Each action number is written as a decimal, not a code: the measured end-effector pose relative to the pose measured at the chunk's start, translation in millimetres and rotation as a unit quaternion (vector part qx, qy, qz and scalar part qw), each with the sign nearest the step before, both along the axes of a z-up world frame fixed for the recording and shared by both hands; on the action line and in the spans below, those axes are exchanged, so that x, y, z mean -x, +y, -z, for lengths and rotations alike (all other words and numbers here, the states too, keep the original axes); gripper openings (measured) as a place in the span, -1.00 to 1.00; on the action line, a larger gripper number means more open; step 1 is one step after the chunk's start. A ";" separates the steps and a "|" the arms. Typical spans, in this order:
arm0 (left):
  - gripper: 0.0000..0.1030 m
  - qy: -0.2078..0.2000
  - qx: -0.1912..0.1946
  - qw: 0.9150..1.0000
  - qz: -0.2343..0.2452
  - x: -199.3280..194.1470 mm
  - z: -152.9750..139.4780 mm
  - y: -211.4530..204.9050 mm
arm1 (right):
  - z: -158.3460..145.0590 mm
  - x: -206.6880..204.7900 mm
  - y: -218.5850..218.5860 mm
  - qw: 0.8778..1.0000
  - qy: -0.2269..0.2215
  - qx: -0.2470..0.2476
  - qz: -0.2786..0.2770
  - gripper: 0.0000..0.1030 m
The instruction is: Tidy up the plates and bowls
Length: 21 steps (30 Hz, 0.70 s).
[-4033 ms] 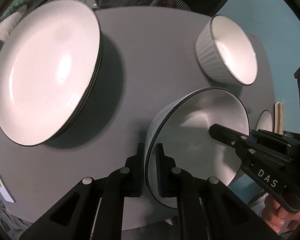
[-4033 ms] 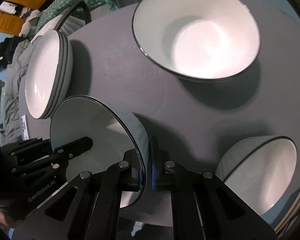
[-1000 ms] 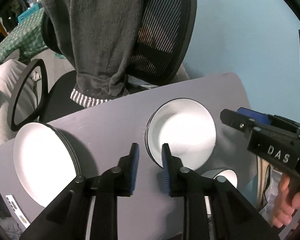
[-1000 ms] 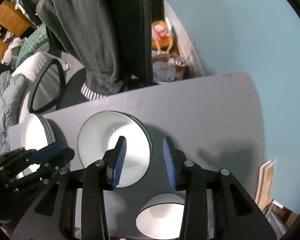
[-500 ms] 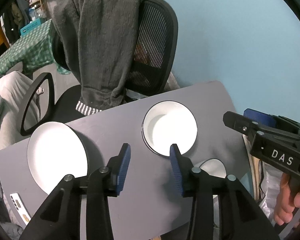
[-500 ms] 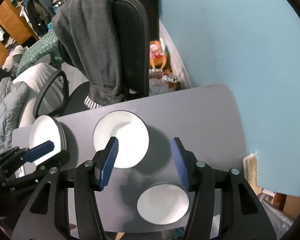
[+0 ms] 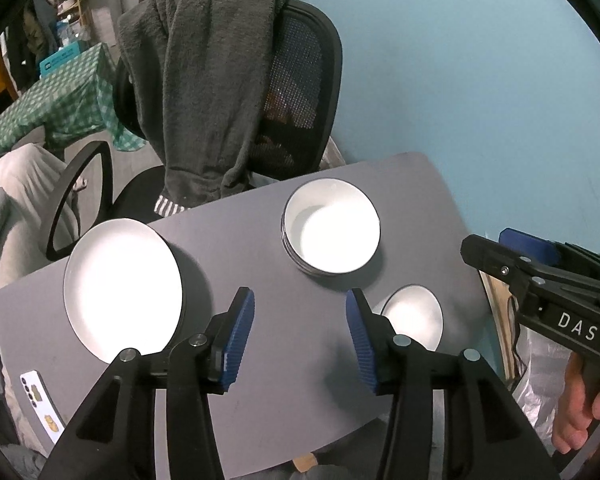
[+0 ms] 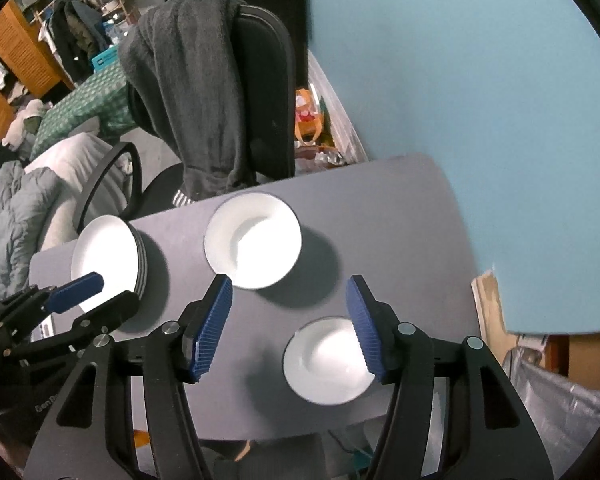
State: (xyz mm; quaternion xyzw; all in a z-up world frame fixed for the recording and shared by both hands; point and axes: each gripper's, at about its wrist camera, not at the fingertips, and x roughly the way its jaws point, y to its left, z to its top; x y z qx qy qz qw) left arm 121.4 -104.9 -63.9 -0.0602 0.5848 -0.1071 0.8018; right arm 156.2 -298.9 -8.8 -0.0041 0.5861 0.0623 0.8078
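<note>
A stack of white plates (image 7: 122,288) with dark rims sits at the left of the grey table (image 7: 240,240); it also shows in the right wrist view (image 8: 106,264). Stacked white bowls (image 7: 331,232) stand at the middle back, also in the right wrist view (image 8: 253,245). A small white ribbed bowl (image 7: 414,318) sits at the front right, also in the right wrist view (image 8: 328,360). My left gripper (image 7: 300,334) is open and empty, high above the table. My right gripper (image 8: 290,326) is open and empty, also high above the table.
A black office chair (image 7: 296,80) with a grey garment draped over it stands behind the table. A phone (image 7: 40,400) lies at the table's front left corner. A blue wall (image 7: 480,80) is to the right. Cardboard and bags (image 8: 560,360) lie beside the table's right edge.
Both grippers let go of the bowl they held, which now sits on the bowl stack. Both rose high above the table, pulled back and opened wider.
</note>
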 end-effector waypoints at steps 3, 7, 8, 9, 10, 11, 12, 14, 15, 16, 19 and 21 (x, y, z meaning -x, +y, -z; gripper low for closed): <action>-0.01 -0.001 -0.001 1.000 0.005 5.7 -0.5 -0.2 | -0.5 8.8 0.5 1.000 0.003 0.002 0.008 0.13; 0.00 0.002 -0.002 1.000 0.016 12.7 -0.3 -3.0 | 0.4 22.8 -3.1 1.000 0.005 0.000 0.025 0.13; 0.00 0.004 -0.002 1.000 0.021 14.2 0.8 -3.8 | 1.0 24.9 -3.6 1.000 0.006 -0.001 0.028 0.13; 0.00 0.006 -0.002 1.000 0.023 15.6 0.7 -4.9 | 1.9 27.0 -4.3 0.999 0.008 -0.002 0.031 0.13; 0.00 0.009 -0.003 1.000 0.027 17.2 1.8 -6.4 | 2.7 28.6 -4.9 0.999 0.011 -0.003 0.035 0.13; 0.00 0.010 -0.004 0.999 0.030 18.0 2.3 -7.3 | 3.3 29.8 -5.5 0.999 0.013 -0.004 0.039 0.13; 0.00 0.011 -0.004 0.999 0.033 19.4 2.7 -8.5 | 3.9 31.6 -6.2 0.999 0.014 -0.005 0.042 0.13; 0.00 0.012 -0.007 0.999 0.041 21.1 3.7 -11.4 | 4.5 36.7 -7.8 0.999 0.016 -0.005 0.047 0.13; 0.00 0.012 -0.008 0.999 0.044 21.7 3.7 -12.9 | 4.4 38.8 -8.1 0.999 0.016 -0.004 0.049 0.13; 0.00 0.012 -0.008 0.999 0.046 22.1 4.0 -14.2 | 4.8 41.8 -8.6 0.999 0.016 -0.004 0.050 0.13; 0.00 0.012 -0.009 0.998 0.053 22.2 4.6 -18.3 | 6.1 45.4 -10.1 0.998 0.018 -0.002 0.053 0.13; 0.00 0.010 -0.009 0.998 0.058 21.7 4.5 -22.2 | 7.9 45.9 -11.6 0.998 0.021 -0.001 0.055 0.13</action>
